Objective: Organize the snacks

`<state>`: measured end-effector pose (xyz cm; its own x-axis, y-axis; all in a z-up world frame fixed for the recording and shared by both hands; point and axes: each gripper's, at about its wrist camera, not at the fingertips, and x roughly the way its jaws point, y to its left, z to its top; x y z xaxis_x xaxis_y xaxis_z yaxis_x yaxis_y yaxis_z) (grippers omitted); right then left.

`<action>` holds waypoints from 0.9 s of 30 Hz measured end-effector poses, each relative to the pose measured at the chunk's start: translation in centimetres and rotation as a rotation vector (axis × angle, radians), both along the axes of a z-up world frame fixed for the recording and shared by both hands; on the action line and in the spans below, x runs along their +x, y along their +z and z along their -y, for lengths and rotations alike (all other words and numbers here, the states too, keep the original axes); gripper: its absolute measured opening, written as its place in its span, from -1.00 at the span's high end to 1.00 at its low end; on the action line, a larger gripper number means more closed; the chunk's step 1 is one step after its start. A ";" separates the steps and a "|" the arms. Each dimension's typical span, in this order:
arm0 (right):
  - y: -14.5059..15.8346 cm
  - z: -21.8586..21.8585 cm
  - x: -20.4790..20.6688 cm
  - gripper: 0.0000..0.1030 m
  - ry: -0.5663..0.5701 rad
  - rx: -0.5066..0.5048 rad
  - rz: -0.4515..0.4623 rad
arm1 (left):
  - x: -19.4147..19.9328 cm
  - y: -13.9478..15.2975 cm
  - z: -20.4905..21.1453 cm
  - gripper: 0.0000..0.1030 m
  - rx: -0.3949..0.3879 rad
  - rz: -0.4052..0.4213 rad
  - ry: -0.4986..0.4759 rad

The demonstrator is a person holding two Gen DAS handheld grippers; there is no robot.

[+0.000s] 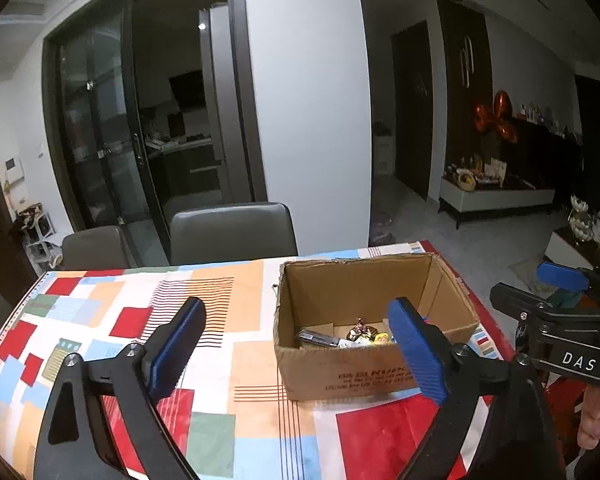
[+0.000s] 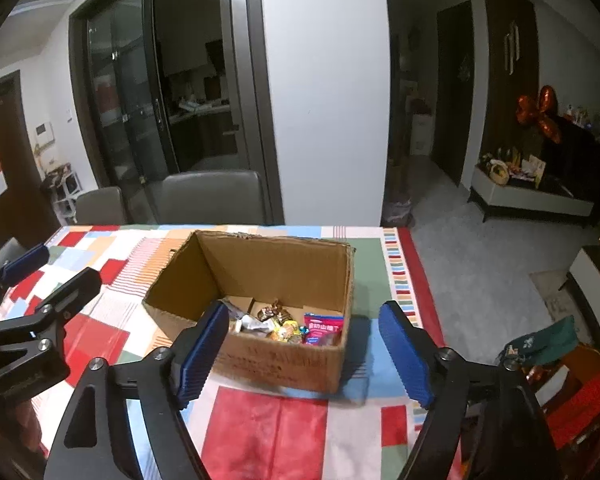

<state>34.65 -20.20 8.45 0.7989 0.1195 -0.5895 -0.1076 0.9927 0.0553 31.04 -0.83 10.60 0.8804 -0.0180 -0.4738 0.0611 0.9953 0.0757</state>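
An open cardboard box (image 1: 364,376) stands on the patterned tablecloth (image 1: 220,432); it also shows in the right wrist view (image 2: 284,364). Several wrapped snacks (image 2: 284,324) lie in its bottom, among them a pink packet (image 2: 323,328) and a dark bar (image 1: 318,338). My left gripper (image 1: 296,354) is open and empty, held in front of the box's left side. My right gripper (image 2: 304,356) is open and empty, held just before the box's near wall. Each gripper shows at the edge of the other's view, the right one (image 1: 556,308) and the left one (image 2: 32,292).
Two grey chairs (image 1: 232,232) stand at the table's far side. The table's right edge (image 2: 420,276) drops to a grey floor. A red chair with a green cloth (image 2: 548,344) is at the near right. A low white cabinet (image 2: 528,196) stands far right.
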 end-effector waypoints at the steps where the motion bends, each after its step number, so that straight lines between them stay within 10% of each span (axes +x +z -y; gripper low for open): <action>1: 0.1 0.1 -0.9 -0.54 -0.001 -0.004 0.013 | -0.6 0.1 0.0 -0.90 0.000 0.009 0.001; 27: -0.8 0.5 -17.7 -0.80 0.011 0.018 0.174 | -18.5 -1.3 0.5 -1.00 0.010 0.169 -0.014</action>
<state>16.93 -20.72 7.60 0.8871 0.1385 -0.4404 -0.1284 0.9903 0.0527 12.56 -1.28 9.26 0.9472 -0.0271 -0.3196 0.0607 0.9936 0.0956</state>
